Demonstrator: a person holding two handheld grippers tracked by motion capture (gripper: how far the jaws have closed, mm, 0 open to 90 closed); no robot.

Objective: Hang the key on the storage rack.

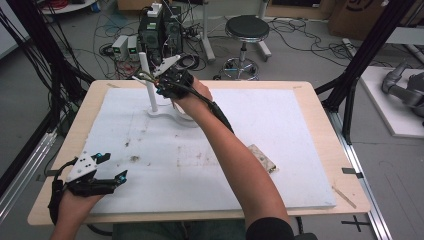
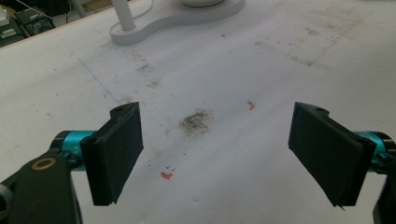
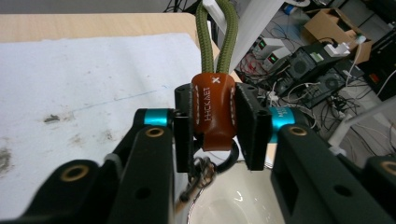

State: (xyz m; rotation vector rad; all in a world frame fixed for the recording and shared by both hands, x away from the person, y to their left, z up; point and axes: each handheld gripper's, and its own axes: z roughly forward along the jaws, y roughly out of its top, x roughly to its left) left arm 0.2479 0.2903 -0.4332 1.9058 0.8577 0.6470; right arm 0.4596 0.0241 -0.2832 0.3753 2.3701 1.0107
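Currently right claw [image 3: 215, 122] pinches brown leather tab [image 3: 213, 112] of green cord [image 3: 215, 42] beside white post [image 1: 149, 82]; tab could slip, loop missing post. Left claw [image 2: 219, 154] wide open, empty

High view: fixed above the person's side, facing forward and down; takes in the whole white mat [image 1: 280, 130] on the table [image 1: 320, 95], the floor beyond, and both forearms entering from the bottom.
Left gripper view: rides low and near over the mat [image 2: 261, 60], looking along its 2 jaws toward the white stand [image 2: 173, 18] at the far end.
Right gripper view: very near, looking along its 2 jaws past the table edge [image 3: 93, 21] toward the floor equipment [image 3: 308, 65].
Shared by the high and left gripper views: the stand [image 1: 165, 114] and stained mat.
Shared by the high and right gripper views: the mat [image 3: 93, 74] and equipment [image 1: 160, 30].
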